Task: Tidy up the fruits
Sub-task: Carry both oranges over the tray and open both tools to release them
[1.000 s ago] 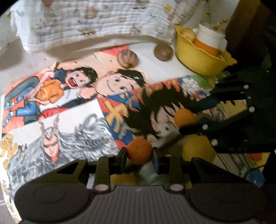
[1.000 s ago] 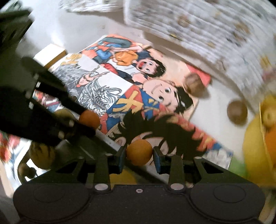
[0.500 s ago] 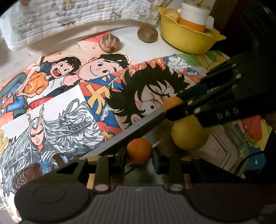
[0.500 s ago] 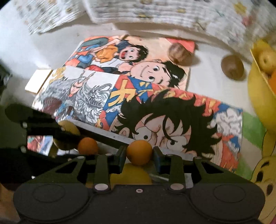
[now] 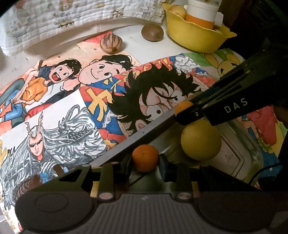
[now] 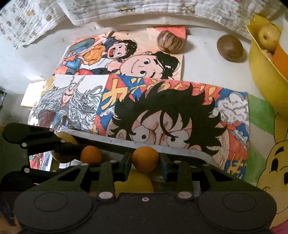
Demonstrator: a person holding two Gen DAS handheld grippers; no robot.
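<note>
Several overlapping hand-coloured cartoon drawings [image 5: 100,93] covered most of the white tabletop [image 6: 36,54], with a quilted white printed cloth [image 5: 72,16] bunched along the far edge. At the far right stood a yellow plastic bowl [image 5: 194,37] holding a pale round fruit [image 5: 177,10] and a white-and-orange cup [image 5: 202,13]. Nearest the cameras lay a shallow clear rectangular tray with a grey rim [image 5: 239,154], and a large round yellow fruit [image 5: 200,139] sat inside it.

Both tools were held low over the tray. The right gripper [image 6: 145,159] pointed toward the far side of the table, its two black fingers closed narrowly on a small round orange fruit [image 6: 145,158] above the tray's near part, with another yellow fruit [image 6: 134,181] just beneath it. The left gripper [image 5: 145,158] pointed across the drawings from the near side and likewise pinched its own small orange fruit [image 5: 145,158] over the tray's edge. In the left wrist view the right tool reached in from the right, slanting down toward the tray.

Well beyond, near the cloth, a striped tan round fruit [image 5: 111,43] rested on a drawing's far corner, and a brown kiwi [image 5: 152,32] lay on bare table between it and the bowl.
</note>
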